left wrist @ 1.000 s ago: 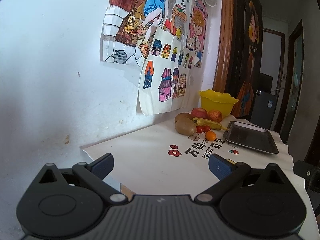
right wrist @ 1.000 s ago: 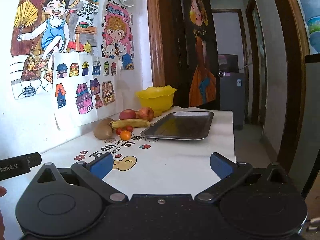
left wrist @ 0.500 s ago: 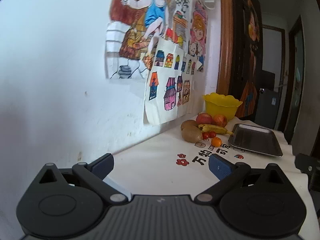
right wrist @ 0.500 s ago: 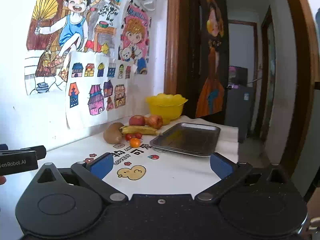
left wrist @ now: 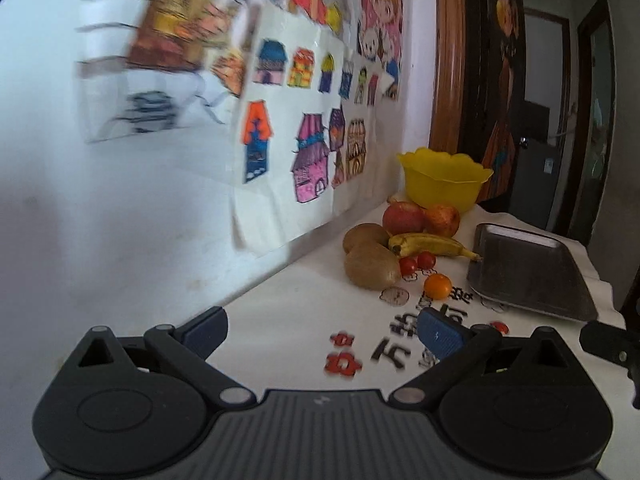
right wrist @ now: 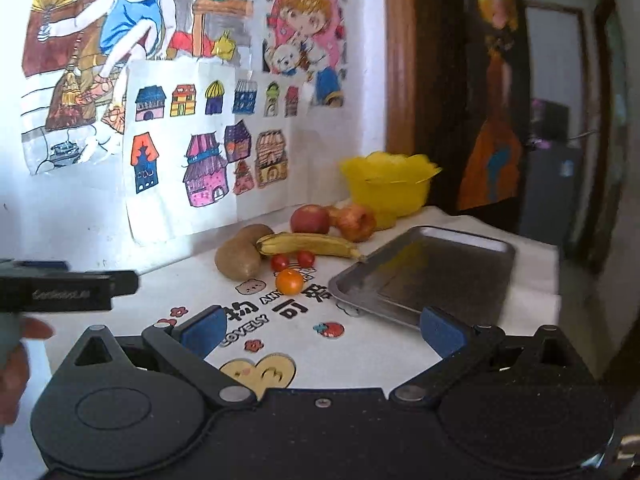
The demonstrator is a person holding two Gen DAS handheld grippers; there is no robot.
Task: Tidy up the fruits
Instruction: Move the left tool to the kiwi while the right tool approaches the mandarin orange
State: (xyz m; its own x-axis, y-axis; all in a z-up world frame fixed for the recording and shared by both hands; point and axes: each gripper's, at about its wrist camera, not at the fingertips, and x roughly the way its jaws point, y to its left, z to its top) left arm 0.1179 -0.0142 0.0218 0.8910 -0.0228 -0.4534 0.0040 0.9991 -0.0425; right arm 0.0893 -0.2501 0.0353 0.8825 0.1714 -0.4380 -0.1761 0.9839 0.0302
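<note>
From the left wrist view, your left tongs [left wrist: 322,330] have their blue-padded jaws spread wide with nothing between them, poised above the white printed tablecloth [left wrist: 288,320]. The fruit lies ahead and a little right of the tongs, bunched by the wall: two brown fuzzy kiwis [left wrist: 372,266], a ripe yellow banana [left wrist: 434,245] lying across in front of two red apples [left wrist: 420,218], two small red cherry tomatoes [left wrist: 416,263] and a small orange round fruit [left wrist: 437,286] nearest you. The scalloped yellow plastic bowl [left wrist: 444,182] stands behind the pile, and the empty grey metal tray [left wrist: 528,276] lies just right of it. Both look like the intended sorting places, which is likely why they flank the heap. At the far right edge you see a dark tip of the other tool.

From the right wrist view, your right tongs [right wrist: 322,330] are equally wide open and carry nothing, held low over the cloth. Here the tray [right wrist: 432,276] sits directly ahead and slightly right, its whole flat floor visible and bare, which the left view foreshortens. The fruit pile lies ahead to the left, the banana's [right wrist: 308,245] tip touching the tray's near corner. This view also shows your left hand [right wrist: 16,356] gripping the left tool at the left edge. Nothing has been sorted yet, by my judgement.
</note>
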